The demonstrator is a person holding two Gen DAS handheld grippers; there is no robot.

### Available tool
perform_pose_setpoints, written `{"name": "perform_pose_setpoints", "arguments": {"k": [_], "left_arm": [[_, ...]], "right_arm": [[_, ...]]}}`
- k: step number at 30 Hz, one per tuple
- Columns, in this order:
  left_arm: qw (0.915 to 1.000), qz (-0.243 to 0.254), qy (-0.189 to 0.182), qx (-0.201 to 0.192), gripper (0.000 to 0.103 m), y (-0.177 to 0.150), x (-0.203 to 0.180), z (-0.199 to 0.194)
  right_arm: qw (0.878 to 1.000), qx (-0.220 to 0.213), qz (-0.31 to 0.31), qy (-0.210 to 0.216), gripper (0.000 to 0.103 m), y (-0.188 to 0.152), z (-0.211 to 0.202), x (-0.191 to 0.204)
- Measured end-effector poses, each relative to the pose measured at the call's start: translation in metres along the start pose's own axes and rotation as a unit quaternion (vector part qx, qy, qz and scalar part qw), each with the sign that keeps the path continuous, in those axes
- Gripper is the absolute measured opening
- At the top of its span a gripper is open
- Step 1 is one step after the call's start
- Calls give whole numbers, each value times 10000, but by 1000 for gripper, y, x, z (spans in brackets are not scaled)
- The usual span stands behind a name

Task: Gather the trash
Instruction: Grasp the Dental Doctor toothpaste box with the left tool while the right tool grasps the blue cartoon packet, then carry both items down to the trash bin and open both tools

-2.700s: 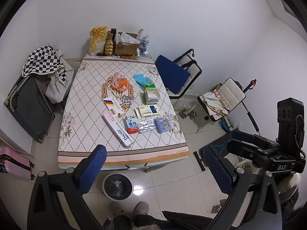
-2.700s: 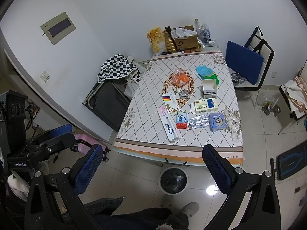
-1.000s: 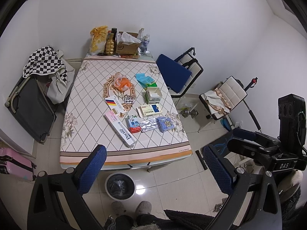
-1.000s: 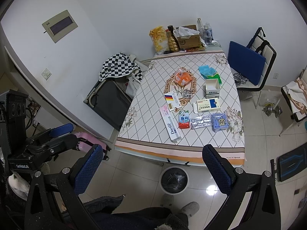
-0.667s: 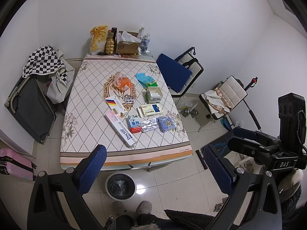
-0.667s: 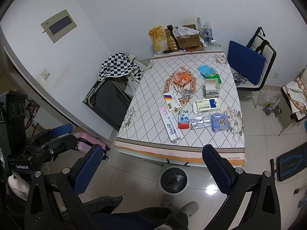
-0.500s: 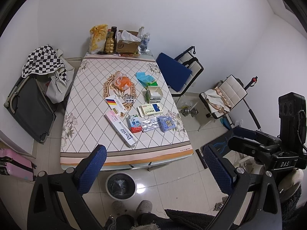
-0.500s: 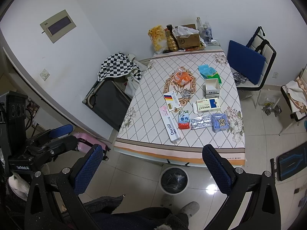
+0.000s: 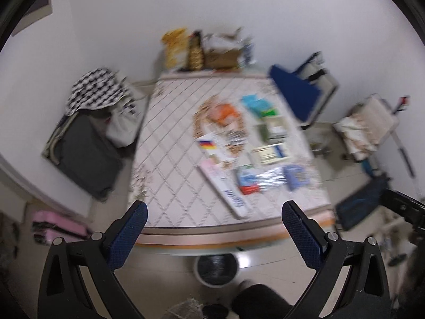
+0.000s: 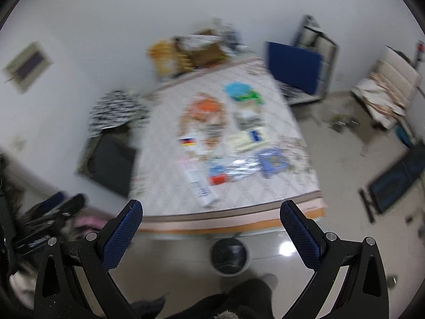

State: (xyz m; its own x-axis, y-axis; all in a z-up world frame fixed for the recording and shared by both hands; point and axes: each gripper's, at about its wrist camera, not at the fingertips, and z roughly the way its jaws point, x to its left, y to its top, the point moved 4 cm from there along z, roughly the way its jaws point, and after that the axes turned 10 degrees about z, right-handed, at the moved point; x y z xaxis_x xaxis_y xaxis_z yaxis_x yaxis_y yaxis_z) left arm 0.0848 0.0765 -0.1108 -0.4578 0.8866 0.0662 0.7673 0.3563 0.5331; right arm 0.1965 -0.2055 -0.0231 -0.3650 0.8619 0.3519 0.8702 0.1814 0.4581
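Left wrist view, blurred: left gripper (image 9: 213, 214) spread wide, holding nothing, high above table (image 9: 170, 159); trash (image 9: 247, 178) scattered on tabletop; bin (image 9: 216, 271) on floor below near edge.

Right wrist view, blurred: right gripper (image 10: 209, 212) likewise spread and unloaded above table (image 10: 159, 175); trash (image 10: 217, 172) on top; bin (image 10: 230, 256) beneath.

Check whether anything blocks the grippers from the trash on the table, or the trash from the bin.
Nothing visible does. Both the left gripper and right gripper are open, empty and above the table's near edge. The trash, such as the long white box, lies uncovered. The bin stands open on the floor below that edge.
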Motion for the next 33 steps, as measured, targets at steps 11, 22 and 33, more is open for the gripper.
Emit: {"name": "perform_pose_setpoints", "arguments": {"k": [11,22,33], "left_arm": [[9681,-1484,27,2020,103,-1,0,253],[9324,-2361,-105,2734,44,-10,-11,337],[9510,-1382,235,2755,43,-15,-35,312]], "right_arm": [[9831,1127,312,-1409,103,69,254,-103],[9612,2308,-224,-1494,102,78,401,-125],[9595,2304,-357,-1580,45,86,414,-134]]}}
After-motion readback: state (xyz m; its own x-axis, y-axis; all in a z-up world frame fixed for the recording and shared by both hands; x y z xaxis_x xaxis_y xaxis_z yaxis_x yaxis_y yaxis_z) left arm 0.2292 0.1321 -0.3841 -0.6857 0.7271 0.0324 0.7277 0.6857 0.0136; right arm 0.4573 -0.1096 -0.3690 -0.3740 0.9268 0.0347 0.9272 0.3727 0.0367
